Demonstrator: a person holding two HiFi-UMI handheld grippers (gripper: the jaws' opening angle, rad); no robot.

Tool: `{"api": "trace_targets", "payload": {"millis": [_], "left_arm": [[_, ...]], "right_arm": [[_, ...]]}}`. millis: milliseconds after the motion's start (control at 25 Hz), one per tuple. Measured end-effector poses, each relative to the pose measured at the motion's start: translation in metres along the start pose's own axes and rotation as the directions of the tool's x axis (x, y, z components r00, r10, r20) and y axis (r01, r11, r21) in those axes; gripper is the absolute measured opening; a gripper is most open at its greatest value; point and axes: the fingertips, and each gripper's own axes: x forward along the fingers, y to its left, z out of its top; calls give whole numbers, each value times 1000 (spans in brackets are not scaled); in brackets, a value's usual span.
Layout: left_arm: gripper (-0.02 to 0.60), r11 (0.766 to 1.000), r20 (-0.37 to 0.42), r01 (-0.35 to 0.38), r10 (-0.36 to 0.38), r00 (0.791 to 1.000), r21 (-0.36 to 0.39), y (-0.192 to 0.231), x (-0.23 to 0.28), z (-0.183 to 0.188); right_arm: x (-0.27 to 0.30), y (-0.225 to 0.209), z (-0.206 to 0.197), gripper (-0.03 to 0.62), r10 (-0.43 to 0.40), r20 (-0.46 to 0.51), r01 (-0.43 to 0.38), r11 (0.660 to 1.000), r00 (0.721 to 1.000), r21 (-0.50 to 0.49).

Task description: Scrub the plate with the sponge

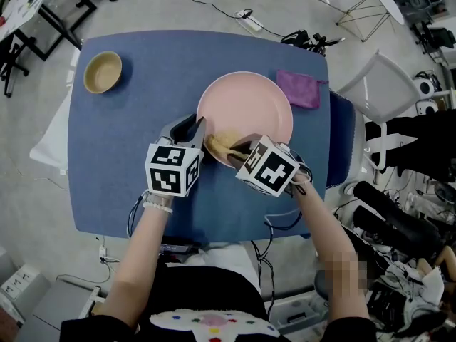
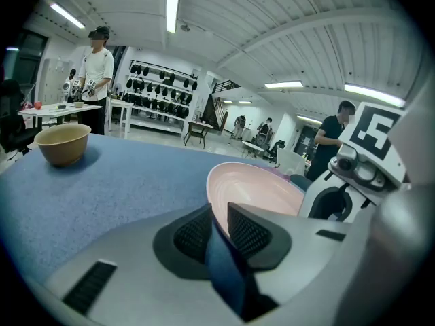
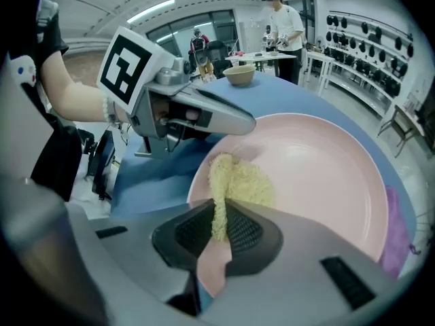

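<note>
I hold a pale yellow sponge (image 3: 241, 182) with a coarse, crumbly-looking surface. In my right gripper view it shows as a thin strip where it is squeezed, then fans out into a broader, flattened patch on the plate (image 3: 326, 175). My right gripper (image 3: 219, 226) has its jaws pressed in on that narrow near end, so the sponge points away from me, its long axis running from the bottom centre of that frame up toward the middle. In the head view the sponge (image 1: 221, 144) lies on the lower left part of the round pink plate (image 1: 246, 109), just inside the rim. There its length slants from upper left to lower right into my right gripper (image 1: 239, 148). The plate is smooth and shallow, and it sits at the centre of the blue-covered desk (image 1: 142, 191). My left gripper (image 1: 196, 130) is at the plate's left edge. In the left gripper view its jaws (image 2: 217, 226) are drawn close on the plate's rim (image 2: 258, 185), with the pink edge running into the narrow gap between the pads. A tan bowl (image 1: 103, 71) stands at the upper left of the desk, well apart from the plate. A purple cloth (image 1: 299, 89) lies just beside the plate's upper right rim.
</note>
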Motion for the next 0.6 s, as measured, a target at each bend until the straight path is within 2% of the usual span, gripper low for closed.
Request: {"api": "trace_targets", "payload": {"millis": [320, 600], "left_arm": [[81, 1000, -1, 0, 0, 1000, 0, 0, 0, 3], [82, 1000, -4, 2, -2, 1000, 1, -1, 1, 2]], "right_arm": [[-11, -41, 2, 38, -124, 60, 117, 987, 991, 110], [-22, -82, -1, 38, -239, 108, 207, 946, 965, 248]]}}
